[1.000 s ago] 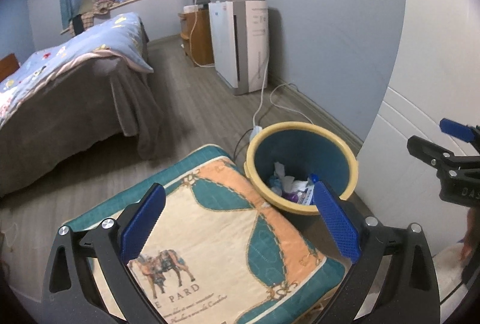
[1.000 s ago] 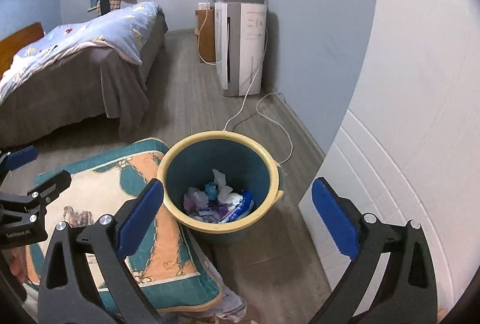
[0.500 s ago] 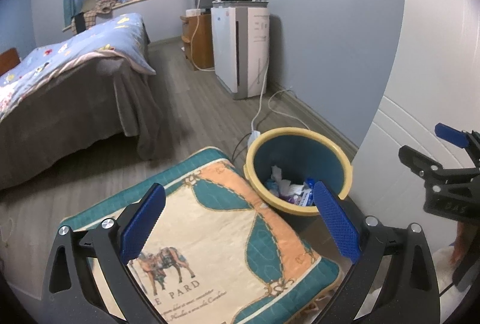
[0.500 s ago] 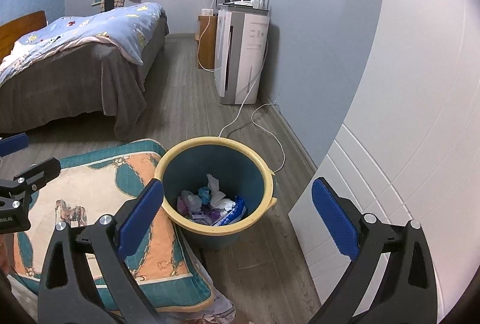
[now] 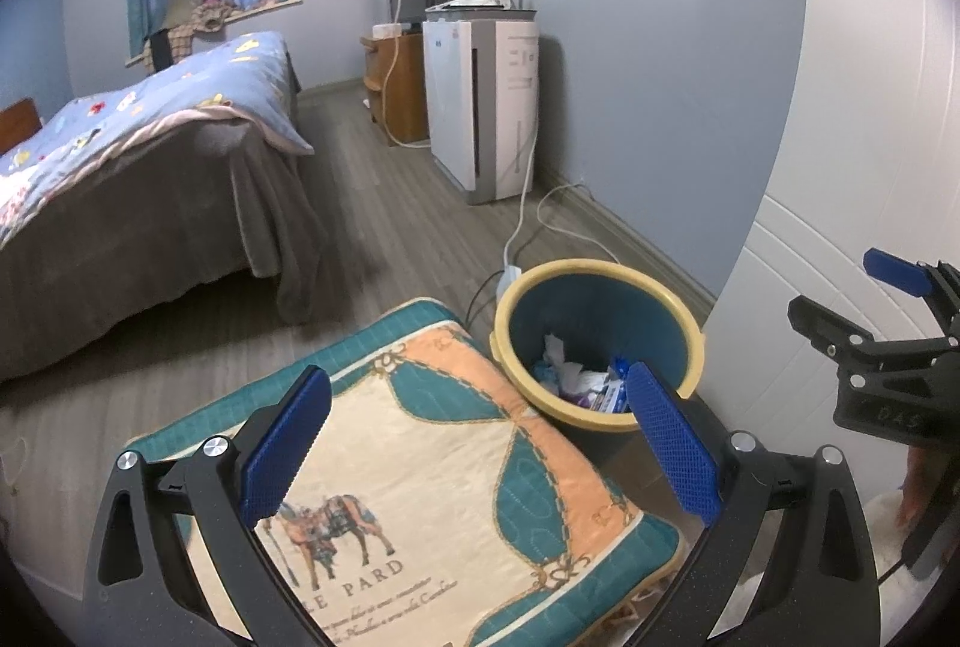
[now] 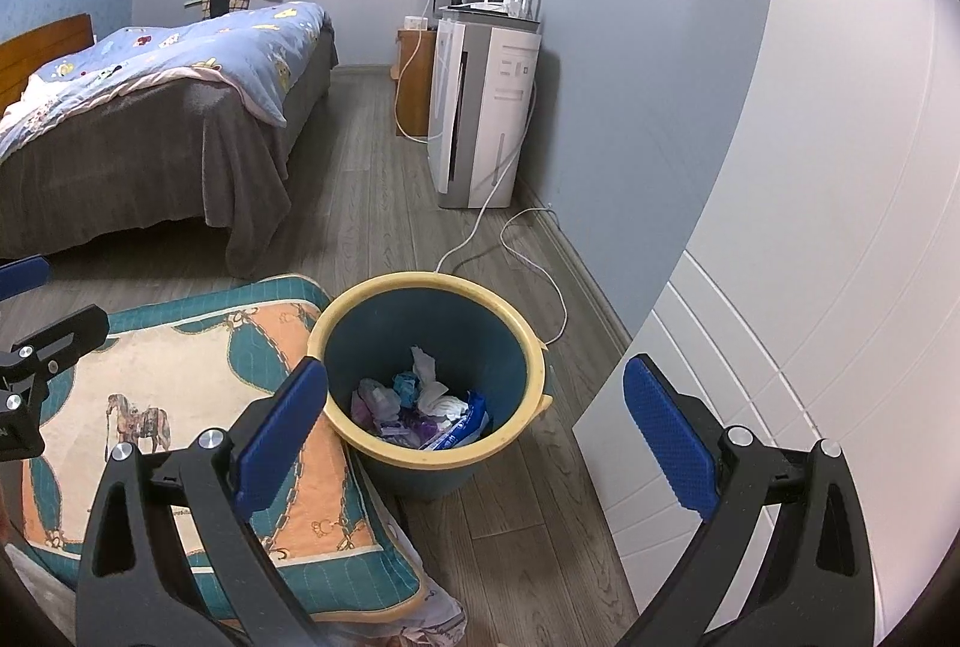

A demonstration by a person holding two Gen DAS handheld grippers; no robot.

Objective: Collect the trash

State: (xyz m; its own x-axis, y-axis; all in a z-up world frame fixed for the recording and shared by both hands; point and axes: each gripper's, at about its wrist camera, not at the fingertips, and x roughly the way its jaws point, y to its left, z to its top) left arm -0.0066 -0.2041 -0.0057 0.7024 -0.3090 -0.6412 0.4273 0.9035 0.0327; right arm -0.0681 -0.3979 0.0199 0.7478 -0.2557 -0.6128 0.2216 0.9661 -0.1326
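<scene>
We are holding both grippers above the floor of a bedroom, each with its jaws standing wide apart and nothing between them: left gripper over the patterned cushion, right gripper just in front of the trash bin. The bin, teal with a yellow rim, is sitting on the wood floor touching the right edge of the cushion, with the white wall panel to its right. Inside it we are seeing the trash: crumpled white tissue, a blue wrapper, purple scraps, all lying low on the bottom. No loose litter is showing on the bare floor; a crumpled bag-like edge is poking out under the near corner of the cushion, content unclear. We are judging the step in hand to be approaching the bin. To do it well, we are planning to bring the right gripper straight down over the rim, keep the jaws apart until they straddle it, and steady the bin against the cushion. The white cable trailing on the floor behind it should stay clear.
</scene>
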